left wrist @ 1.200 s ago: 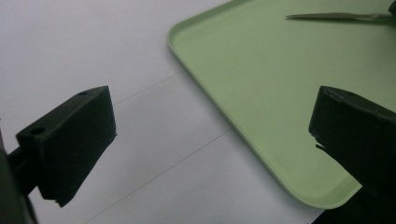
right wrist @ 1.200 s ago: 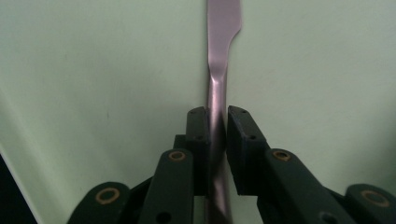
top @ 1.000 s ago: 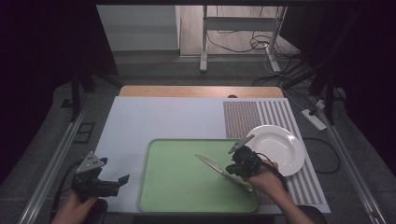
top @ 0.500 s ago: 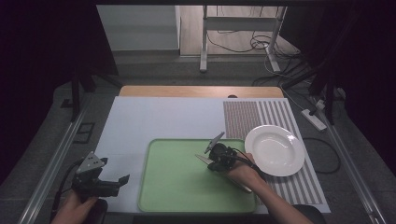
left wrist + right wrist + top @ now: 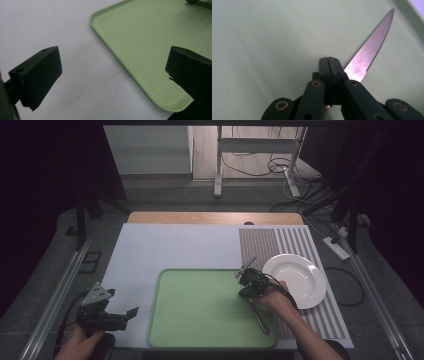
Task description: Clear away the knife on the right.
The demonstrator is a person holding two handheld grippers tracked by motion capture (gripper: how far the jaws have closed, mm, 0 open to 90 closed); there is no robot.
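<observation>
Guessing the main risk is the serrated knife (image 5: 372,47) twisting or slipping loose, since the right gripper (image 5: 329,65) has its jaws pressed together on just the blade's near end with the long tip sticking out unsupported over the green tray (image 5: 200,310), and could scrape the tray or clip the white plate (image 5: 300,280) nearby. Looks like thin shiny metal, toothed along one edge, slightly speckled. Left gripper (image 5: 113,75) spread wide, holding nothing, hovering by the tray's corner.

A white plate (image 5: 295,280) sits empty on the striped mat (image 5: 280,245), just right of the green tray (image 5: 200,310). White sheet (image 5: 165,245) covers the table, a wooden edge (image 5: 215,218) showing beyond. Cables (image 5: 270,167) sprawl on the floor by a metal stand (image 5: 218,165); a power strip (image 5: 337,248) lies right.
</observation>
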